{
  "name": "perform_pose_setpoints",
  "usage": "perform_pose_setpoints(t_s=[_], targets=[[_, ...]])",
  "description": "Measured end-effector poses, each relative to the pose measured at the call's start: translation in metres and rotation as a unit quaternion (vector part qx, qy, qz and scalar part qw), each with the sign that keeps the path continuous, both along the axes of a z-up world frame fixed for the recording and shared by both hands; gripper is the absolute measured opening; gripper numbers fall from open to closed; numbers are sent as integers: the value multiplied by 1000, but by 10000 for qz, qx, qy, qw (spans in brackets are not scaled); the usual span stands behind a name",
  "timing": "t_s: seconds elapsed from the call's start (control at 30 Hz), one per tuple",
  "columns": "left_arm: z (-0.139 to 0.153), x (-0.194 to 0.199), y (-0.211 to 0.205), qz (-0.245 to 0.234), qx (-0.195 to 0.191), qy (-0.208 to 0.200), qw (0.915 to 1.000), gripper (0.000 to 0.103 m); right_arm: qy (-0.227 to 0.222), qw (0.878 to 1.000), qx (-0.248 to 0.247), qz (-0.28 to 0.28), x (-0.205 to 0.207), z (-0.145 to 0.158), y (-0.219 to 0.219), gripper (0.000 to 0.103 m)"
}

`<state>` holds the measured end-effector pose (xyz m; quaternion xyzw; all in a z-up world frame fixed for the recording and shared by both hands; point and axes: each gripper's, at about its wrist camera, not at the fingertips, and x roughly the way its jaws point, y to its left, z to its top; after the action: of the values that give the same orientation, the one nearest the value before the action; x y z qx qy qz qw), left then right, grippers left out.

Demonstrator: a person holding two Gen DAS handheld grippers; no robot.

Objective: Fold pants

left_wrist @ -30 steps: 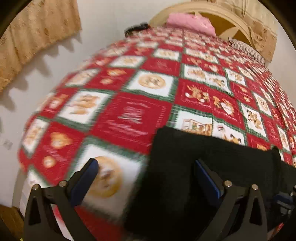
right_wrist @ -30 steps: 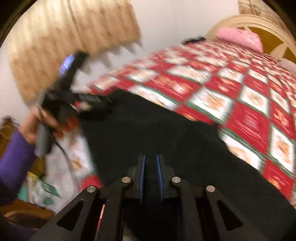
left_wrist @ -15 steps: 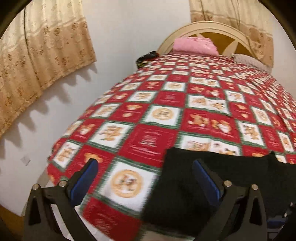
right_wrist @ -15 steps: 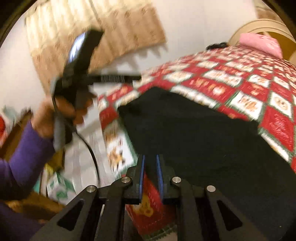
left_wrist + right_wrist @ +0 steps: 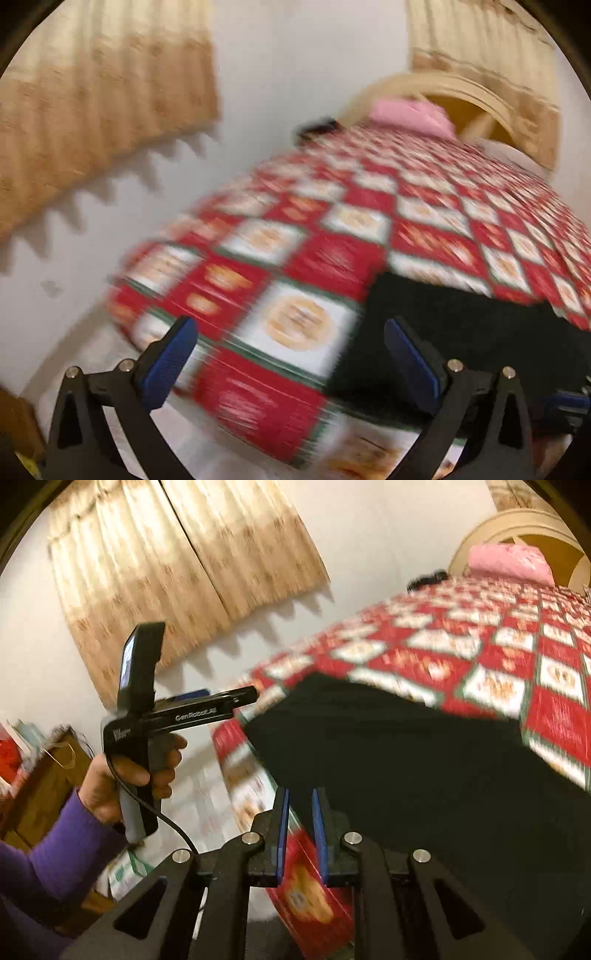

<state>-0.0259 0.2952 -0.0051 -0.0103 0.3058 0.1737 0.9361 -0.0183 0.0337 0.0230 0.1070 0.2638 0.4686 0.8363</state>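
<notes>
The black pants [image 5: 465, 332] lie flat on the red, white and green checked bedspread [image 5: 325, 258], near the bed's foot corner. They also show in the right wrist view [image 5: 424, 757]. My left gripper [image 5: 288, 350] is open and empty, held off the bed's corner to the left of the pants. It also shows in the right wrist view [image 5: 236, 698], held in a hand with a purple sleeve. My right gripper [image 5: 299, 812] has its jaws close together with a narrow gap and nothing between them, at the pants' near edge.
A pink pillow [image 5: 410, 114] lies at the cream headboard [image 5: 461, 92] at the far end. Beige curtains [image 5: 177, 561] hang on the white wall to the left. A wooden cabinet [image 5: 40, 775] and bags stand at the lower left.
Both grippers have drawn back from the bed. The left gripper has pulled back and left off the pants, staying open. The right gripper has stayed nearly shut.
</notes>
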Motion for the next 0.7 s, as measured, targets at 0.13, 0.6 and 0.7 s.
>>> perform_pose_setpoints(t_s=[0.13, 0.6, 0.7], targets=[[20, 6, 6, 333, 358, -109, 9987, 103, -36, 10000, -50, 25, 15, 4, 29, 14], [-35, 39, -87, -764, -44, 215, 9968, 103, 210, 9891, 381, -1405, -16, -5, -72, 14], [-68, 53, -93, -583, -20, 671, 9960, 103, 404, 9599, 721, -2680, -36, -8, -168, 24]])
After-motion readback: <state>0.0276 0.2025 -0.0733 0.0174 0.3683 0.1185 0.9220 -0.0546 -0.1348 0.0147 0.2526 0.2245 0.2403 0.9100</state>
